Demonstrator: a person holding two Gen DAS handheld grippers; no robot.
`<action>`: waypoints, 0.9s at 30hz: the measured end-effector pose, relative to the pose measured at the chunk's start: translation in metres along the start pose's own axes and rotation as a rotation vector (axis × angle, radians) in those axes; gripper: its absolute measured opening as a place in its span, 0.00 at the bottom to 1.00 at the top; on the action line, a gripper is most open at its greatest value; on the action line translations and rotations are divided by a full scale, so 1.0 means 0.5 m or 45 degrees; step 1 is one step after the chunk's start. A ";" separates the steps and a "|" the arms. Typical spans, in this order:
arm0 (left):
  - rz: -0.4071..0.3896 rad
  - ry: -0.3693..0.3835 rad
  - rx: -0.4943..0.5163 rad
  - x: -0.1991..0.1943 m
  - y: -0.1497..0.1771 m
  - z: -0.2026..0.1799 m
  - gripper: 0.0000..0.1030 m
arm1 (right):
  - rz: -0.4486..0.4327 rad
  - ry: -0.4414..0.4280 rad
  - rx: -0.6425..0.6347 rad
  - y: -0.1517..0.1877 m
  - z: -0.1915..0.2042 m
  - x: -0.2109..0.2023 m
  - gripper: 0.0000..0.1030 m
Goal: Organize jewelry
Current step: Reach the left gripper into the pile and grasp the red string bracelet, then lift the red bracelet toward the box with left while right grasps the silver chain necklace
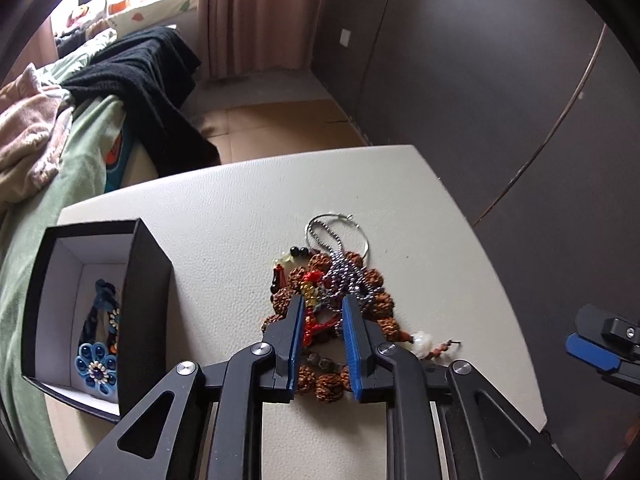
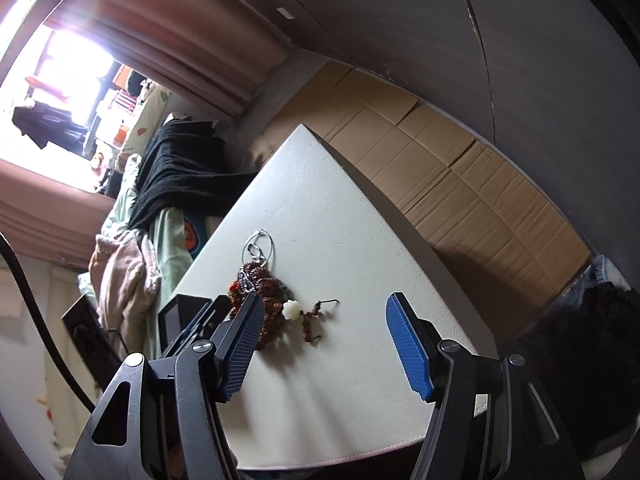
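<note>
A tangled jewelry pile (image 1: 378,280) lies mid-table: brown seed beads, a silver ball chain (image 1: 348,270), a wire hoop (image 1: 366,236), a white bead (image 1: 424,344) and a red beaded piece (image 1: 316,328). My left gripper (image 1: 323,300) is down in the pile, its blue pads narrowed on the red piece, which spans the gap. A black box (image 1: 148,280) at the left holds a blue flower necklace (image 1: 96,364). The right gripper (image 2: 325,299) hovers open over bare table to the right of the pile (image 2: 262,280), nothing between its fingers; it also shows at the right edge (image 1: 600,344).
The white table (image 1: 240,208) ends close behind the pile and at the right. A bed with green sheet (image 1: 76,160) and black garment (image 1: 152,76) lies to the left. Cardboard (image 2: 460,184) covers the floor beside a dark wall (image 1: 480,80).
</note>
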State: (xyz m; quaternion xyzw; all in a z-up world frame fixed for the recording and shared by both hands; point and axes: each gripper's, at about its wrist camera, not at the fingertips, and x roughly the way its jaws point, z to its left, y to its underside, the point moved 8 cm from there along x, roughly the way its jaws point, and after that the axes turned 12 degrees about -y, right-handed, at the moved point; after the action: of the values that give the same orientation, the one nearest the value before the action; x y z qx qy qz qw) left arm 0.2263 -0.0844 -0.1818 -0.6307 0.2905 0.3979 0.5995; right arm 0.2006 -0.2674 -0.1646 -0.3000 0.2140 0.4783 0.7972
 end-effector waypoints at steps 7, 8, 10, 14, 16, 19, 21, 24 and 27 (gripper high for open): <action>0.024 -0.031 0.029 0.026 0.002 0.009 0.19 | 0.002 0.036 -0.006 -0.009 -0.002 0.018 0.62; 0.026 -0.032 0.022 0.028 0.002 0.011 0.19 | 0.005 0.041 -0.002 -0.010 -0.003 0.022 0.62; 0.020 -0.043 0.026 0.031 0.001 0.012 0.18 | 0.018 0.046 0.003 -0.010 -0.006 0.031 0.62; 0.010 -0.059 0.033 0.039 -0.005 0.018 0.07 | 0.037 0.042 -0.023 -0.011 0.006 0.048 0.62; 0.015 -0.029 0.026 0.039 -0.007 0.021 0.07 | 0.039 0.050 -0.039 -0.011 0.012 0.055 0.62; 0.018 0.012 0.001 0.034 -0.010 0.027 0.07 | 0.057 0.042 -0.062 -0.007 0.023 0.071 0.62; 0.003 0.061 -0.029 0.016 -0.017 0.036 0.07 | 0.071 0.021 -0.082 -0.001 0.035 0.083 0.62; -0.038 0.105 -0.060 -0.018 -0.032 0.051 0.07 | 0.077 -0.016 -0.131 0.004 0.061 0.100 0.62; -0.070 0.151 -0.104 -0.051 -0.043 0.070 0.07 | 0.068 -0.068 -0.204 0.005 0.095 0.116 0.60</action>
State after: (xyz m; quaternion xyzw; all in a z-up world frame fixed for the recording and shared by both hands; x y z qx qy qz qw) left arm 0.2262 -0.0501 -0.1475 -0.6849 0.2915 0.3550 0.5657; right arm 0.2269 -0.1972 -0.1671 -0.3442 0.1616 0.5227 0.7630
